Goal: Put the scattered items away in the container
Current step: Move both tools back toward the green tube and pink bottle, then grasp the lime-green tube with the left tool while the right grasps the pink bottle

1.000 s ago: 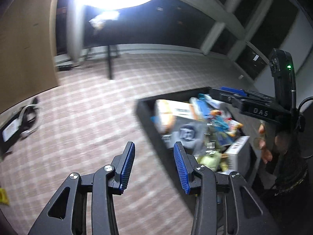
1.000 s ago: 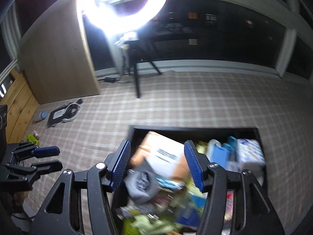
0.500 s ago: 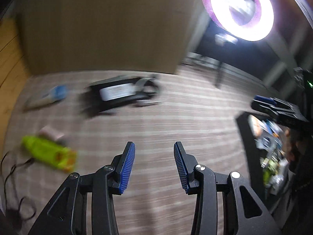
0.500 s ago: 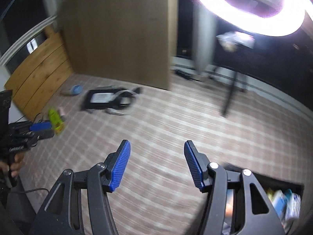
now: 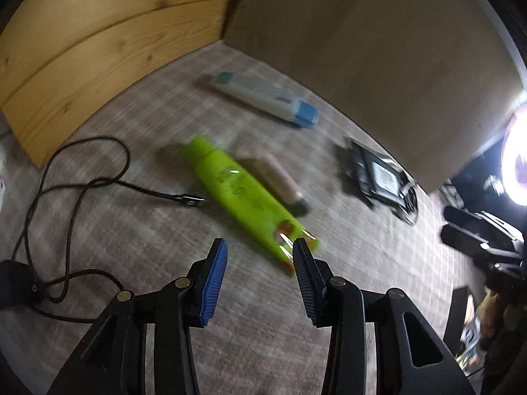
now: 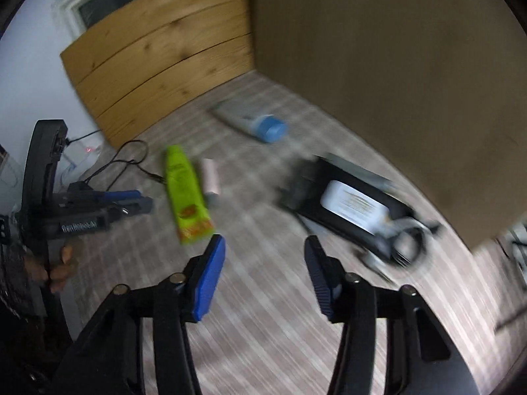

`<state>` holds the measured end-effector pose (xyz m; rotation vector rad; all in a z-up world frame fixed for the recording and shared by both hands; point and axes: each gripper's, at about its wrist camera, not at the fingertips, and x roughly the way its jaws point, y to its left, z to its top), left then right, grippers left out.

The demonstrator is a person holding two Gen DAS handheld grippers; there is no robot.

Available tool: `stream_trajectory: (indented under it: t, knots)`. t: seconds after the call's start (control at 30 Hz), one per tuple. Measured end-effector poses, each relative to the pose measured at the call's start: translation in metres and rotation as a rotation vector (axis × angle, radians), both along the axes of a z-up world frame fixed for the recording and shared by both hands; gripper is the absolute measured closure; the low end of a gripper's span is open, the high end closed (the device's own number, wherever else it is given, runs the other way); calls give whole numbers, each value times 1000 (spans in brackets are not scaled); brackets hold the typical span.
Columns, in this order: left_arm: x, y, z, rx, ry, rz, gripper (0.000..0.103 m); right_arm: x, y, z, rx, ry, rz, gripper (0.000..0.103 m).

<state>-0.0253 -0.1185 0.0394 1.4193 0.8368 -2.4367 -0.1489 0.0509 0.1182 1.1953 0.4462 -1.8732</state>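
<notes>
A lime green tube [image 5: 243, 194] lies on the checked carpet just ahead of my open, empty left gripper [image 5: 260, 273]; it also shows in the right wrist view [image 6: 186, 191]. A small pink tube [image 5: 280, 177] lies beside it, also in the right wrist view [image 6: 210, 174]. A white tube with a blue cap [image 5: 266, 98] lies farther back, also in the right wrist view [image 6: 260, 125]. A black packet with a white label and cable [image 6: 355, 207] lies ahead right of my open, empty right gripper [image 6: 265, 270]. The container's corner [image 5: 459, 309] shows at the far right.
A black cable [image 5: 72, 177] with a plug loops on the carpet at left. Wooden boards [image 5: 82, 33] and a brown panel [image 5: 378, 42] stand behind the items. A bright ring light [image 5: 517, 168] is at the right. My left gripper also shows in the right wrist view [image 6: 131, 200].
Both grippers have swung left, away from the full black container, and moved closer to the scattered items on the carpet. Both stay open and empty.
</notes>
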Motion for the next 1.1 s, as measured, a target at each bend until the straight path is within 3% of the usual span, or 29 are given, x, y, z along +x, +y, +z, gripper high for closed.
stream_trajectory:
  t: [0.2, 0.4, 0.7, 0.83, 1.1]
  knots:
    - [-6, -8, -10, 40, -2, 61, 66, -6, -76, -30, 25, -52, 111, 59]
    - [-17, -10, -12, 37, -8, 63, 66, -15, -114, -59, 77, -77, 170, 65]
    - [-22, 5, -18, 46, -32, 56, 67, -25, -128, -81, 137, -71, 213, 68]
    - [-33, 9, -24, 50, -63, 64, 67, -34, -122, -82, 145, -74, 211, 82]
    - [-62, 8, -26, 7, -90, 114, 64, -59, -93, -81, 102, -127, 133, 82]
